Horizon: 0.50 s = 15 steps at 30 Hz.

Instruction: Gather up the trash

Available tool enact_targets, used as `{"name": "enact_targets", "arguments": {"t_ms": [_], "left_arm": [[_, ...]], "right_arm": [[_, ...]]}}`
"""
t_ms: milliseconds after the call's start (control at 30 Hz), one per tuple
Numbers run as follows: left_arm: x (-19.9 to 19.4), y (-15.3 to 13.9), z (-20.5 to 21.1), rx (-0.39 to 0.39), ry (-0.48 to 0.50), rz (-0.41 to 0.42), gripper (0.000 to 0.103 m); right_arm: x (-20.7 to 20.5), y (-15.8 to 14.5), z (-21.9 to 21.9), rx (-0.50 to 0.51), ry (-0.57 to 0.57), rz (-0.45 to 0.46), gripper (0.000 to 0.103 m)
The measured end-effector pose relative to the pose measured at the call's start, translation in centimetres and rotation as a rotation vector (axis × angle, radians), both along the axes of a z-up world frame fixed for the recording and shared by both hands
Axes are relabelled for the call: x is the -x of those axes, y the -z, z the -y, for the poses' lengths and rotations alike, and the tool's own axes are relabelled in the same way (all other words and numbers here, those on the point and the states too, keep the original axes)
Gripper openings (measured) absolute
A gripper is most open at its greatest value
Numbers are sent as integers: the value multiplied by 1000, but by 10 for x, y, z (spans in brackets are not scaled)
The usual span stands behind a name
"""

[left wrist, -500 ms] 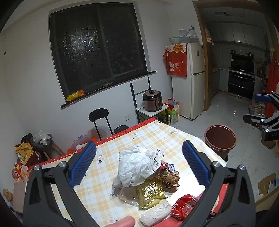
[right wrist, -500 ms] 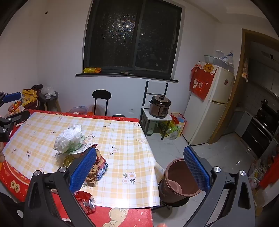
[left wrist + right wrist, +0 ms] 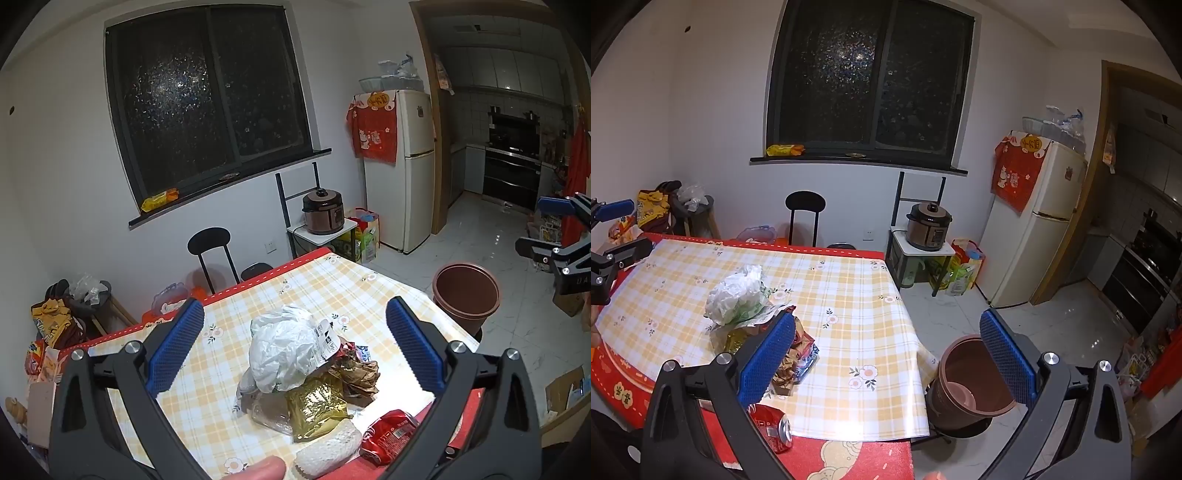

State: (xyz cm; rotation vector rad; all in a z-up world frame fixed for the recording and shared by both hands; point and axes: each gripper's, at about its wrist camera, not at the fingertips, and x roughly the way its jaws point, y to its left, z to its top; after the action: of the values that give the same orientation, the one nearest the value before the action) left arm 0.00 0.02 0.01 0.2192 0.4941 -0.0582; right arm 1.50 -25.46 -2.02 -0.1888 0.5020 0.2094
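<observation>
Blue-padded left gripper and right gripper are hovering, jaws wide and empty, over crumpled wrappers on the checked worktop.

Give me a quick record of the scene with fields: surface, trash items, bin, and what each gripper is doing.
surface: table with a yellow checked cloth
trash pile: crumpled white bag, gold wrapper, brown paper
near edge: crushed red can, white foam piece
bin: brown bucket on the floor beside the table corner, looks empty
left gripper: open, above the pile, holding nothing
right gripper: open, holding nothing
</observation>
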Motion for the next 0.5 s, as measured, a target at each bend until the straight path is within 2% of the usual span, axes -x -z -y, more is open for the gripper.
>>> {"name": "enact_targets", "arguments": {"t_ms": [500], "left_arm": [[2,0,-3,12,-7,3,97]], "right_arm": [[2,-1,2,1,1,4,99]]}}
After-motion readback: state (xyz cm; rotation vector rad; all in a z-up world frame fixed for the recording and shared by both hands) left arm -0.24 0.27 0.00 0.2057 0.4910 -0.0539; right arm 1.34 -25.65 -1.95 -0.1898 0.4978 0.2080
